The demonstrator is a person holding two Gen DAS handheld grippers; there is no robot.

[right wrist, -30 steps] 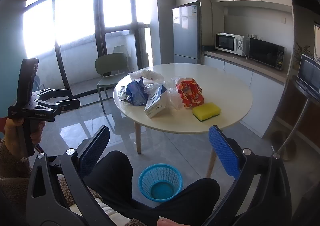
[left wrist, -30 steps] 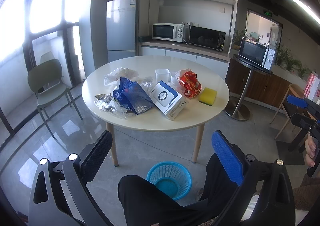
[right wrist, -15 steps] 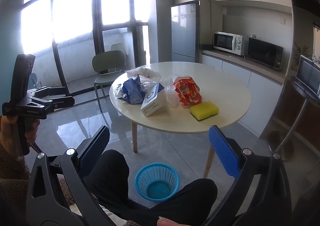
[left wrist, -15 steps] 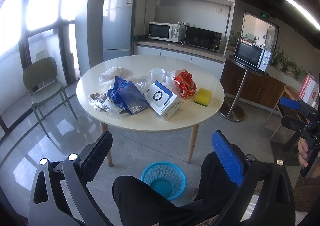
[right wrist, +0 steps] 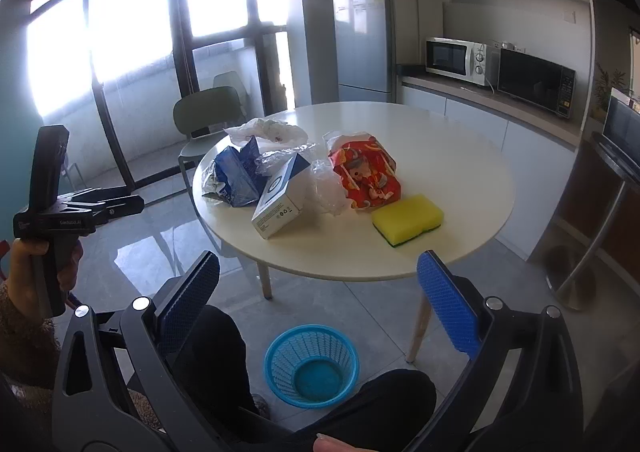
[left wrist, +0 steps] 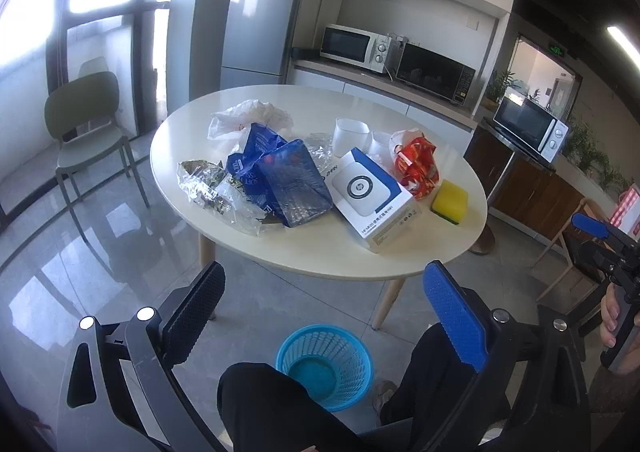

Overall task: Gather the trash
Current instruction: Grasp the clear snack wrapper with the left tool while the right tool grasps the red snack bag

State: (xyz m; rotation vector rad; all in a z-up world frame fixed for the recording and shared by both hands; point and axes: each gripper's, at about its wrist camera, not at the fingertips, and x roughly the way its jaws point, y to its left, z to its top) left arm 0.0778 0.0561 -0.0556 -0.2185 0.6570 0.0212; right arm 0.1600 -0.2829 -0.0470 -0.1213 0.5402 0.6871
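Note:
A round white table [left wrist: 320, 252] [right wrist: 460, 155] holds trash: a blue foil bag [left wrist: 284, 179] [right wrist: 236, 175], a crumpled silver wrapper [left wrist: 204, 183], a white plastic bag [left wrist: 248, 117] [right wrist: 264, 129], a red snack bag [left wrist: 416, 163] [right wrist: 366, 175], a white and blue box [left wrist: 372, 197] [right wrist: 280, 197], white cups [left wrist: 351, 135] and a yellow sponge [left wrist: 450, 201] [right wrist: 408, 217]. A blue mesh bin [left wrist: 324, 366] [right wrist: 312, 364] stands on the floor before the table. My left gripper [left wrist: 324, 308] and right gripper [right wrist: 320, 300] are open and empty, held above my knees, short of the table.
A green chair [left wrist: 86, 131] [right wrist: 208, 115] stands left of the table. A fridge [left wrist: 260, 23] and a counter with microwaves [left wrist: 400, 55] are behind. A stand with another microwave [left wrist: 528, 127] is at the right. Grey tile floor surrounds the table.
Both grippers have moved forward toward the table, which looks larger and closer. The jaws stay open and empty.

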